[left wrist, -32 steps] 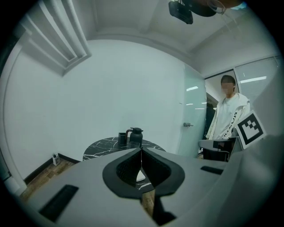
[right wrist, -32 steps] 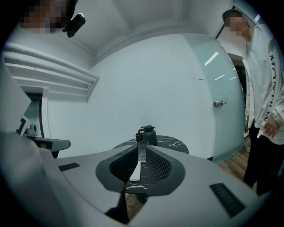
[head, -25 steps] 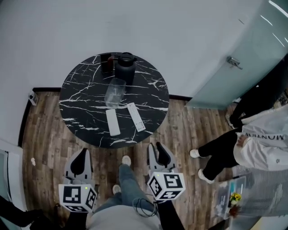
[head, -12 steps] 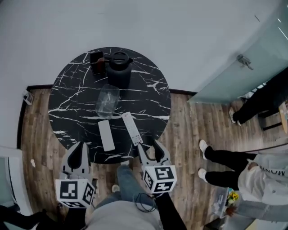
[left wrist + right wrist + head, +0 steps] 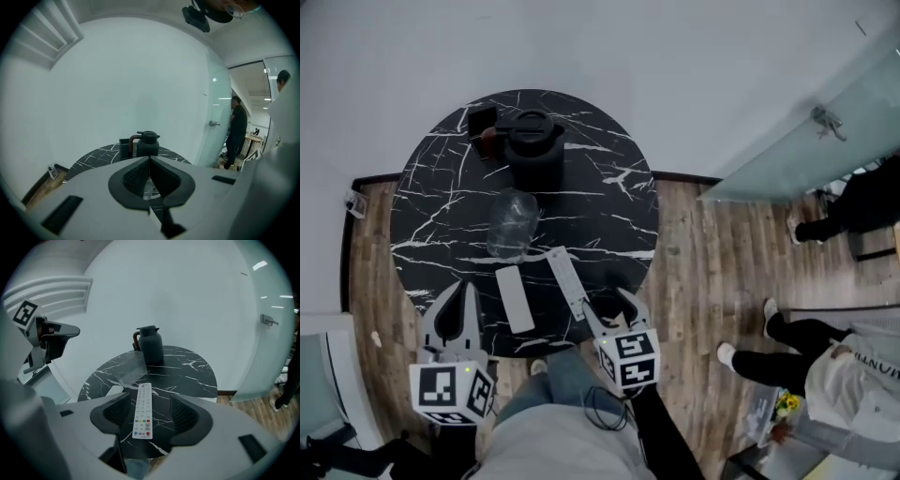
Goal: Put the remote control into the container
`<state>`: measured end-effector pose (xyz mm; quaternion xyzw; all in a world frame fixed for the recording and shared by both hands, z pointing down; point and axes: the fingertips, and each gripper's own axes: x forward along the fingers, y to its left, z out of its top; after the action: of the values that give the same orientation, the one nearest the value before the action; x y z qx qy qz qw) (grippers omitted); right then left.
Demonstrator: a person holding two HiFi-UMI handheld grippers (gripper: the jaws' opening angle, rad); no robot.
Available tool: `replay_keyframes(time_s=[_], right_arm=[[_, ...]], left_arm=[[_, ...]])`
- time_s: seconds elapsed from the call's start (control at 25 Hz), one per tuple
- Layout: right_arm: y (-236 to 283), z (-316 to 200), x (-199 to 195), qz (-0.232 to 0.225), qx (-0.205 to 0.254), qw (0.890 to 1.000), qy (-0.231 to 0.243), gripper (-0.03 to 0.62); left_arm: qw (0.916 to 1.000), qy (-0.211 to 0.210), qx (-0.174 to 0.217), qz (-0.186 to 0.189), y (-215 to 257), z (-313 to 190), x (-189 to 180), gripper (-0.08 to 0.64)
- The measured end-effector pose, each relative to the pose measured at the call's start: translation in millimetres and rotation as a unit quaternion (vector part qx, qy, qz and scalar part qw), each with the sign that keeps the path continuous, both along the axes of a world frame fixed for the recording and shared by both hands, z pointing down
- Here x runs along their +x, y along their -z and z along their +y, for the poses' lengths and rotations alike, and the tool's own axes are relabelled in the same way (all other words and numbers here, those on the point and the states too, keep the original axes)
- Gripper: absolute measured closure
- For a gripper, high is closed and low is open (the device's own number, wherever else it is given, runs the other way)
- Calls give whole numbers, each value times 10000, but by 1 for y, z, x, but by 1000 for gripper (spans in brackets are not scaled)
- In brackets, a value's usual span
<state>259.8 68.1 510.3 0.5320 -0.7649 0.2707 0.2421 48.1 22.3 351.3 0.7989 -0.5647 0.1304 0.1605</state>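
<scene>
Two white remotes lie near the front edge of the round black marble table. The right-hand remote has coloured buttons and points away from me. My right gripper is just behind its near end. Its jaws are opening and stand either side of the remote without touching it. The plain remote lies to its left. A clear container lies on its side behind both remotes. My left gripper is shut and empty, at the table's front left edge.
A black jug and a dark box stand at the back of the table. Wooden floor surrounds it. A person stands at the right by a glass door.
The right gripper has opened and moved forward up to the near end of the right-hand remote. Both grippers are closer to the table. The person at the right has shifted toward the lower right.
</scene>
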Motion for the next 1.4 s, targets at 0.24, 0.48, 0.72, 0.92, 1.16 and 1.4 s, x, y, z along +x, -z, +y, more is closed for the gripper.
replay_keyframes(time_s=[0.24,0.48,0.72,0.92,1.16,1.4], right_arm=[[-33,1,-3,129,-453,9989,-4,350],[-55,3,-13,274,-811,9963,74,349],[-81,15,-25,489,-1209,9913,153,344],[-104,26,-37,734,-1532,9848,348,344],[-120,33,-38,890,-1803,9790,338,344],[-131,37,-38,1003,-1961,9750,287,344]], left_arm=[[9998,-43,-207,70,-10,-17,0,549],[9990,-351,-256,103,-16,-38,1,549],[9977,-568,-337,161,-24,-52,-5,549],[9968,-636,-458,169,-31,-58,-12,549],[9970,-598,-468,174,-33,-62,-24,549],[9973,-522,-493,177,-37,-66,-34,549]])
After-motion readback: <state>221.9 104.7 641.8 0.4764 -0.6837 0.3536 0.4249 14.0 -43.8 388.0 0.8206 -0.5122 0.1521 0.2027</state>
